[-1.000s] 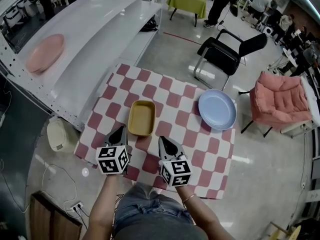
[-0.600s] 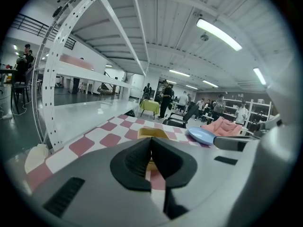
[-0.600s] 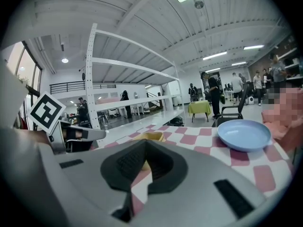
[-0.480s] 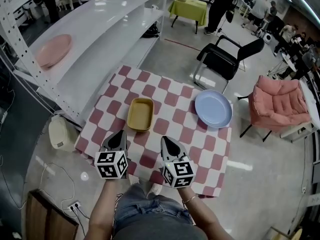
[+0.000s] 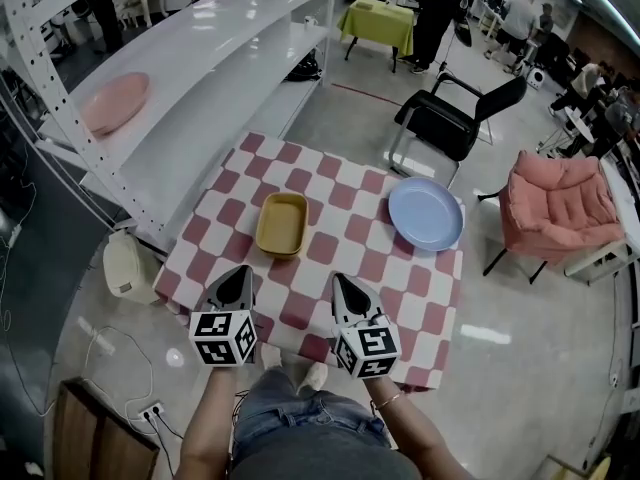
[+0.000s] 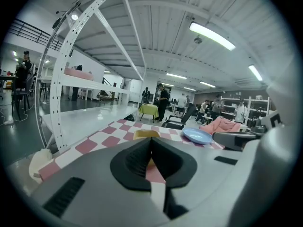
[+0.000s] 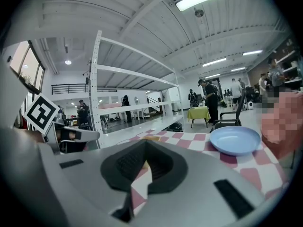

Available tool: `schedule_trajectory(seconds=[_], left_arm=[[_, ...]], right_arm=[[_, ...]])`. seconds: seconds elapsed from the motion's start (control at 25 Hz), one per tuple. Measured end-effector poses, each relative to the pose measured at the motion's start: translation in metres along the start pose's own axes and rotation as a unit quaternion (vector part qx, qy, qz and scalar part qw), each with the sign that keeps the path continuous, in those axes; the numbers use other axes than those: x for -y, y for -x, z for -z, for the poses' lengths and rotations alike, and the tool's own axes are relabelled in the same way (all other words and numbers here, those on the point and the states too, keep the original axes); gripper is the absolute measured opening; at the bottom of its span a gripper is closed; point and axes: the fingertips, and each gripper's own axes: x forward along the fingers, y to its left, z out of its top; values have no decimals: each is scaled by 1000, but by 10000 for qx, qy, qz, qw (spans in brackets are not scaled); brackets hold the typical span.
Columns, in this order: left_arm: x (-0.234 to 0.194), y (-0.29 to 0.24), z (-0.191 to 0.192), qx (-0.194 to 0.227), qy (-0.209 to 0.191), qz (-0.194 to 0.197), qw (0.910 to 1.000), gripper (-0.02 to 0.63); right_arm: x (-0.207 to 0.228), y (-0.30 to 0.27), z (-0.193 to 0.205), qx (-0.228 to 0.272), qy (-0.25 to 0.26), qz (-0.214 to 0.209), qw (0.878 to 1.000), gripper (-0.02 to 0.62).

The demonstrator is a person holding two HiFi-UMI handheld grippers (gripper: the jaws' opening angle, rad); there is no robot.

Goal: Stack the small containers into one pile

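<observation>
- The left gripper (image 5: 238,273) and the right gripper (image 5: 343,282) both have their jaws pressed together with nothing between them. They hover over the near edge of the checked worktop (image 5: 345,233).
- The yellow container (image 5: 282,224) sits ahead of the left gripper, well apart from the blue plate (image 5: 426,214).
- No other container lies loose, and I cannot tell whether this one is several nested together.
- The pile looks finished, so it is best to keep both grippers clear of it.
</observation>
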Motion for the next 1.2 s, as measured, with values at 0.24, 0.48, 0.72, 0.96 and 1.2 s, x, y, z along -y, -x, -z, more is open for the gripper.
schedule_trajectory(seconds=[0.24, 0.48, 0.72, 0.96, 1.2], left_arm=[[8, 10, 1, 40, -71, 4, 10000, 17], [13, 18, 3, 93, -112, -2, 9999, 17], [18, 25, 4, 134, -120, -3, 9998, 17], [17, 27, 7, 138, -103, -12, 9999, 17], [17, 28, 4, 165, -94, -33, 9998, 17]], right_arm=[[-3, 10, -6, 107, 15, -70, 9999, 9], [-6, 15, -11, 205, 46, -130, 9997, 8], [-9, 21, -11, 266, -7, -218, 9994, 8], [-10, 21, -12, 289, -18, -260, 9992, 8], [-11, 19, -13, 328, -72, -277, 9991, 8]])
